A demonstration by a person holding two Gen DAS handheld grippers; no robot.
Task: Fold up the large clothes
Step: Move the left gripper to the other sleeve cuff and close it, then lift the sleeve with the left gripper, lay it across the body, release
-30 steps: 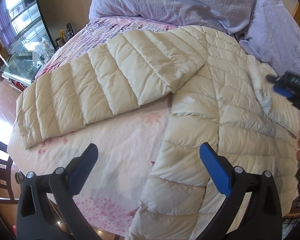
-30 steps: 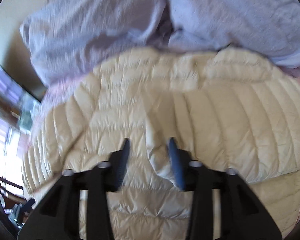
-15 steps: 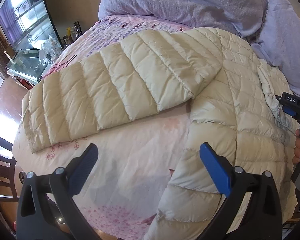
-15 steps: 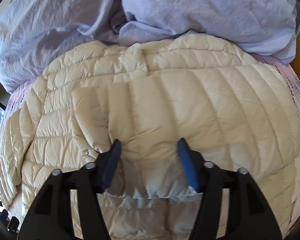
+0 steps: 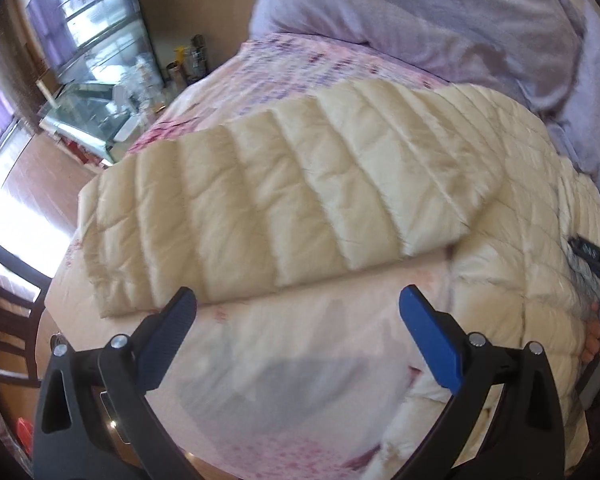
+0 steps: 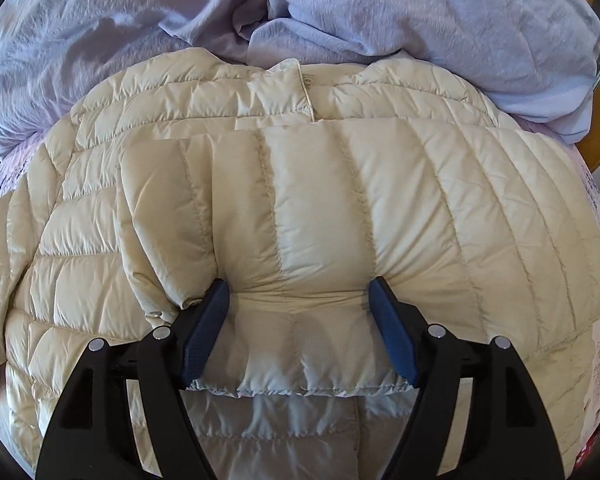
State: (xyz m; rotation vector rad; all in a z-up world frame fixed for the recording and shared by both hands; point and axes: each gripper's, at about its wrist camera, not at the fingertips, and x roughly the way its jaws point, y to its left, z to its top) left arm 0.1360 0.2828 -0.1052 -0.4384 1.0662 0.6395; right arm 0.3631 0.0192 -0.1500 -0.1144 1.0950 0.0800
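One cream quilted down jacket [image 6: 380, 208] lies spread on the bed [image 5: 300, 368], whose sheet is pale with pink flowers. It has two sleeves. One sleeve [image 5: 284, 208] stretches out flat to the left across the sheet, its cuff near the left edge of the bed. The other sleeve [image 6: 292, 232] is folded over the jacket's body and lies across it from the right, its cuff toward the left. Two lilac pillows sit at the far end of the bed: one pillow [image 6: 100, 40] on the far left and a second pillow [image 6: 440, 20] on the far right, both touching the jacket's collar edge. The left gripper [image 5: 296, 312] hovers above bare sheet, just near of the outstretched sleeve; its two blue-padded jaws stand wide apart with nothing between them. The right gripper [image 6: 298, 300] is down on the folded sleeve; its two jaws are opening, with the sleeve's quilted fabric bulging between them, and the pads still touch the fabric at each side. In the left wrist view, at the right edge, part of the person's hand [image 5: 594, 332] shows on the right gripper's handle. Off the bed on the far left stands one glass cabinet [image 5: 80, 80], blurred.
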